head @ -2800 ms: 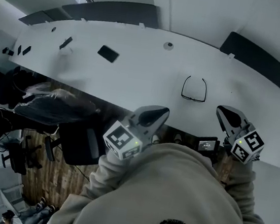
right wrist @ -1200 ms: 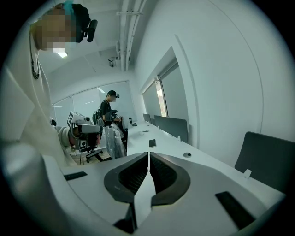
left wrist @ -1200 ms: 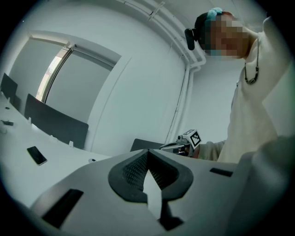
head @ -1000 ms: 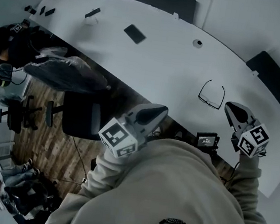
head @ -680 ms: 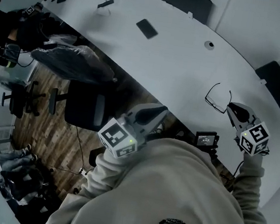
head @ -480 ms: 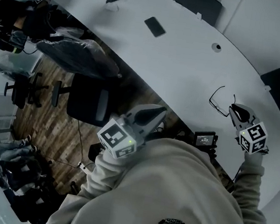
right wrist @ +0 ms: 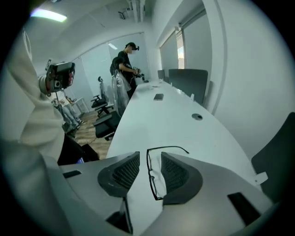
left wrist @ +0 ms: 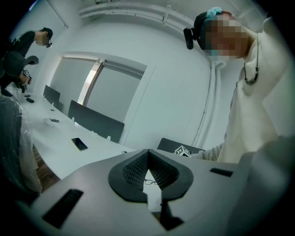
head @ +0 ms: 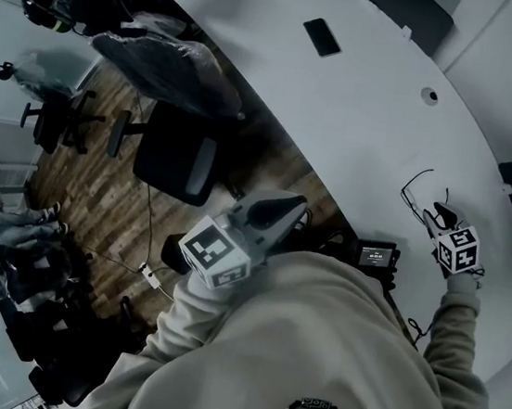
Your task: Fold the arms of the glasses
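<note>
Black thin-rimmed glasses (head: 420, 187) lie on the white table (head: 361, 119) with their arms unfolded. My right gripper (head: 436, 216) is down at them. In the right gripper view the front frame of the glasses (right wrist: 152, 174) lies between the jaws of the right gripper (right wrist: 149, 156), close to the right pad (right wrist: 173, 173); one arm curves away ahead. These jaws have just been opening and do not press on the frame. My left gripper (head: 280, 213) hangs off the table near my chest, shut and empty. The left gripper (left wrist: 147, 152) shows the far-off glasses (left wrist: 150, 182) below its closed tips.
A dark phone (head: 322, 37) lies far up the table, and a round grommet (head: 428, 95) sits nearer. A small screen device (head: 378, 256) hangs at the table's near edge. A black office chair (head: 181, 152) stands on the wooden floor. A person (right wrist: 124, 64) stands at the table's far end.
My right gripper has dropped down to the glasses and its jaws have opened around the front frame. The head view has swung. The left gripper has hardly shifted.
</note>
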{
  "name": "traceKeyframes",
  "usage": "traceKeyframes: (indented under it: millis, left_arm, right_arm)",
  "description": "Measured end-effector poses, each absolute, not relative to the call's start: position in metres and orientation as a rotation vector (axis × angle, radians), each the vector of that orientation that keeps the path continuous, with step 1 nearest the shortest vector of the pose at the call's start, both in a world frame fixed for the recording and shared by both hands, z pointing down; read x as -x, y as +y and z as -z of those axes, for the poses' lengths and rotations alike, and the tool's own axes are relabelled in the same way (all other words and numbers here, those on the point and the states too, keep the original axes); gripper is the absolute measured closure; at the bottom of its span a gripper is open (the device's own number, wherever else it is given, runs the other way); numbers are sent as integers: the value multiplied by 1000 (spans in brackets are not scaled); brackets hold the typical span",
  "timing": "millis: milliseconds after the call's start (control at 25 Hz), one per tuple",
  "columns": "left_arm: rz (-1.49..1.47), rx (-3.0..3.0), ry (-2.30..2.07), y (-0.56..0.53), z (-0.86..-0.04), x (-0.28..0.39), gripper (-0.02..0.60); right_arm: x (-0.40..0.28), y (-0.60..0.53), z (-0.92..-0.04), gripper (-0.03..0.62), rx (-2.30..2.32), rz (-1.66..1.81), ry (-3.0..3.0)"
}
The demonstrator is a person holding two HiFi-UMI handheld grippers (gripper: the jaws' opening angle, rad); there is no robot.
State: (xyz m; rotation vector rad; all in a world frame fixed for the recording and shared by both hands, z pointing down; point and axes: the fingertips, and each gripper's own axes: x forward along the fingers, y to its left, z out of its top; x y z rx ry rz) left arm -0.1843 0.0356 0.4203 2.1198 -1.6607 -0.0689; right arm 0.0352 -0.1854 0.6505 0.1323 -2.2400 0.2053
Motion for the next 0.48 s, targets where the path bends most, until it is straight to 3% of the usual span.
traceKeyframes:
  millis: [160, 480]
  left_arm:
    - [74, -2070, -1696, 46, -424, 189, 577]
    - [71, -1982, -1769, 66, -432, 198, 577]
  right_arm:
    - [-37, -182, -679, 441, -83, -179, -2165]
    - [-34, -174, -726, 430, 42, -162, -2049]
